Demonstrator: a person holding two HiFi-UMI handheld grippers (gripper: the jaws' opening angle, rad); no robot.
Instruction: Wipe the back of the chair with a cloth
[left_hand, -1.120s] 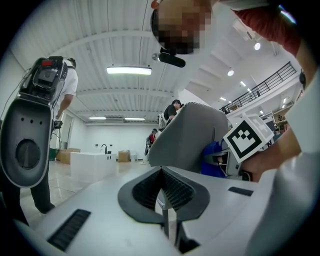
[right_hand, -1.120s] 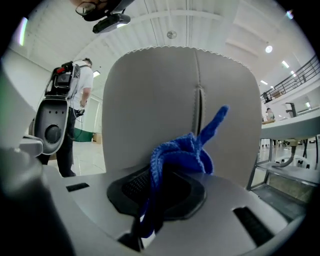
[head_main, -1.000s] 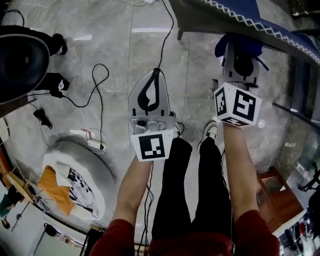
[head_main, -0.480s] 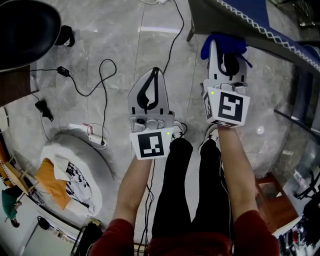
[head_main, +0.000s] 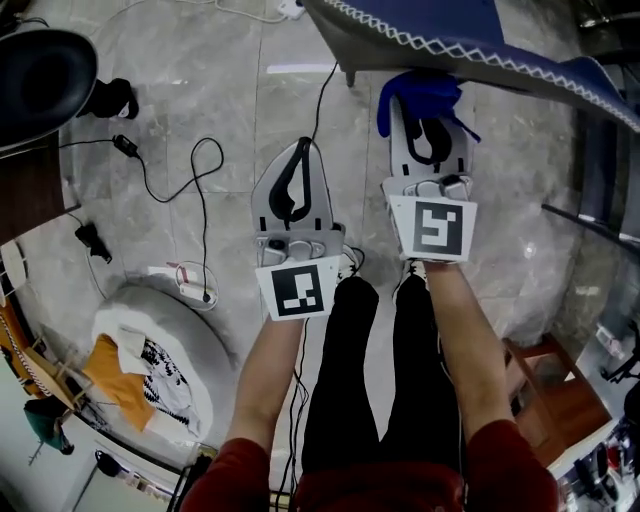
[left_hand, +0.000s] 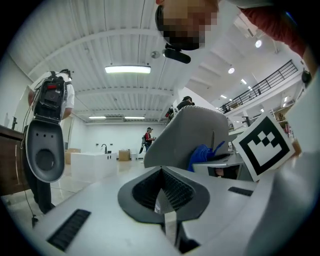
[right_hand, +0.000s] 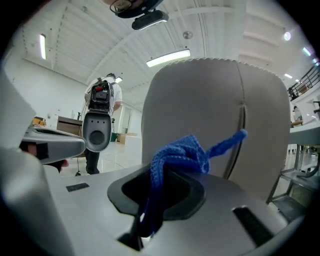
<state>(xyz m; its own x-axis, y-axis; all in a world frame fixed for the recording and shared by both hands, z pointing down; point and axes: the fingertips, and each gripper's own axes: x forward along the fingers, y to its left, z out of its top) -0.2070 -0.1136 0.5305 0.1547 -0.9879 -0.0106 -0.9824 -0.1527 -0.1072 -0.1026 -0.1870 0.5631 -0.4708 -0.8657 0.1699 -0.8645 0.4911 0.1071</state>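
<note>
Head view: left gripper (head_main: 302, 150) is held over bare floor (head_main: 230, 90), ahead of the person's black-trousered legs (head_main: 350, 380). Its fingers are pressed together with nothing between them. Right gripper (head_main: 428, 110) is just beside it, slightly farther forward, fingers clamped on the bunched blue cloth (head_main: 415, 90).

Only the right gripper view shows the cloth up against the grey chair back (right_hand: 215, 110), though contact is unclear. The head view shows just the chair's stitched top edge. The left gripper view catches chair and cloth side-on.

There is open floor to the left, where a black cable (head_main: 200, 170) lies.
</note>
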